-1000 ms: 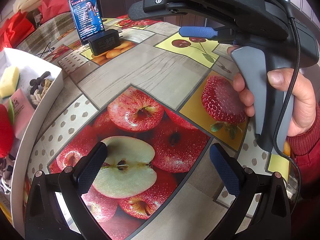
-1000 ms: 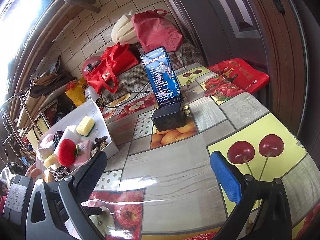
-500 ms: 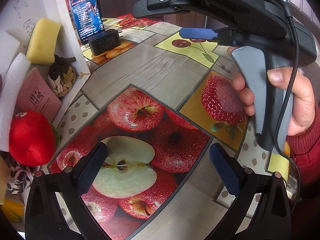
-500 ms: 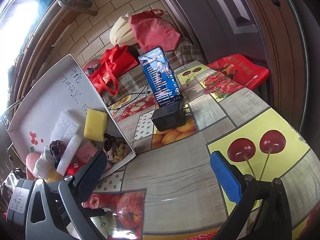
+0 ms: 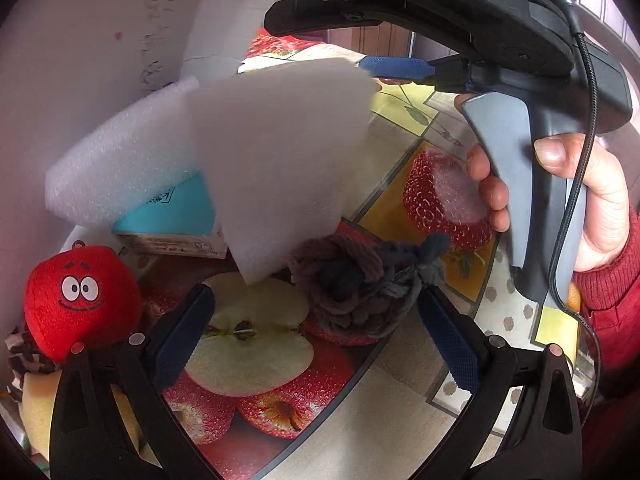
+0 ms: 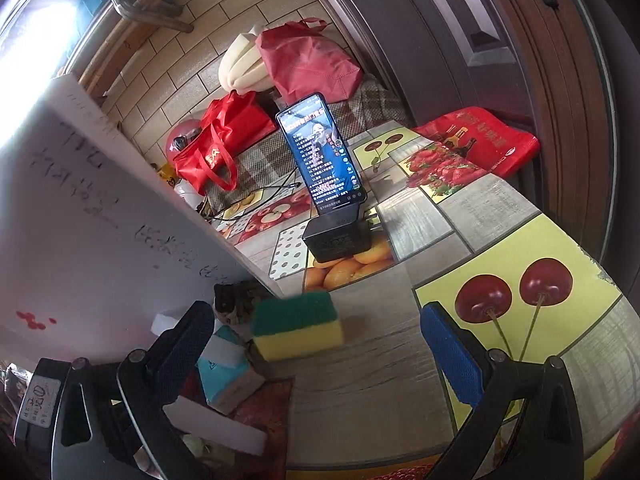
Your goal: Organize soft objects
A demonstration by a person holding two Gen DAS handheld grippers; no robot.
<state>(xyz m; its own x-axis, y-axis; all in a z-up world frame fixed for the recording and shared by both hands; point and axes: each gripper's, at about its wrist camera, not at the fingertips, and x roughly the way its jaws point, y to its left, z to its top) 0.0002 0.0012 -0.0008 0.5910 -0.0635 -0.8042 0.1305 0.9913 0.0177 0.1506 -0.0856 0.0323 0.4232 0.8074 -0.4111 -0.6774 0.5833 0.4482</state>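
A white foam box (image 6: 80,216) stands tipped up at the left, and soft things spill from it onto the fruit-print table (image 6: 460,240). In the left wrist view a blurred white foam sheet (image 5: 280,160) is in mid-fall, with a foam block (image 5: 120,156), a teal packet (image 5: 176,212), a red plush toy (image 5: 80,296) and a grey yarn knot (image 5: 360,284) around it. A green-and-yellow sponge (image 6: 298,330) lies on the table in the right wrist view. My left gripper (image 5: 316,336) is open and empty above the yarn knot. My right gripper (image 6: 316,352) is open and empty near the sponge.
A phone (image 6: 320,152) stands on a black charger block (image 6: 338,240) at the back of the table. Red bags (image 6: 216,152) and a brick wall lie behind. A door is at the right. The right-hand gripper body (image 5: 500,60) fills the left view's upper right.
The white box has tipped further up and its contents have tumbled out onto the table. The sponge, foam pieces, plush and yarn knot now lie or fall in front of both grippers.
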